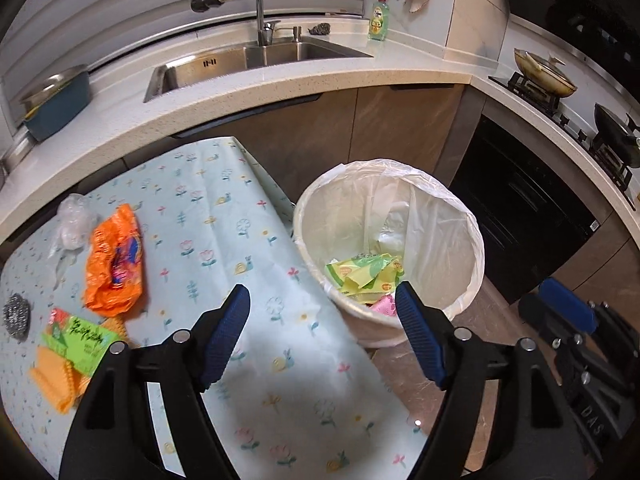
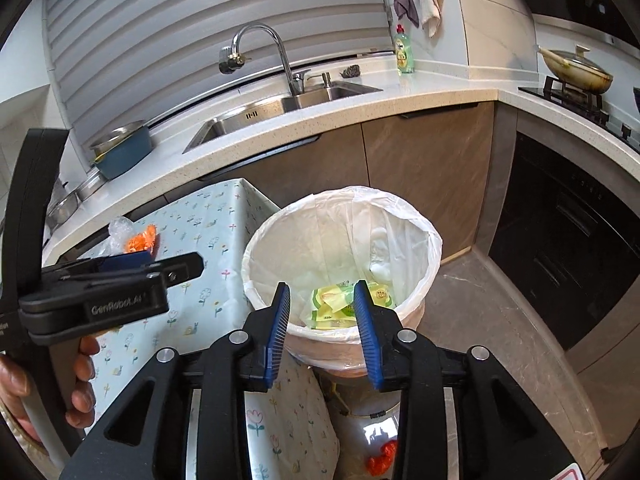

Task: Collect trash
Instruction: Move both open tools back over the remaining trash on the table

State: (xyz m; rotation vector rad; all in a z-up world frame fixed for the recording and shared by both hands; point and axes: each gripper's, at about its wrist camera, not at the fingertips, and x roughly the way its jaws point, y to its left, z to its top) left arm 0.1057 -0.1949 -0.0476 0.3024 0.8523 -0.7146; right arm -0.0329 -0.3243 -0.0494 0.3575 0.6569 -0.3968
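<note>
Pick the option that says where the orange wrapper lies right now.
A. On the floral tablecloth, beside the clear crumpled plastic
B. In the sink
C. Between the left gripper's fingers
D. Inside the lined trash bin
A: the orange wrapper lies on the floral tablecloth next to the clear crumpled plastic, outside the trash bin, and the left gripper holds nothing.

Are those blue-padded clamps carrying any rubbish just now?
No. The left gripper and right gripper are both open and empty, by the white-lined bin.
</note>
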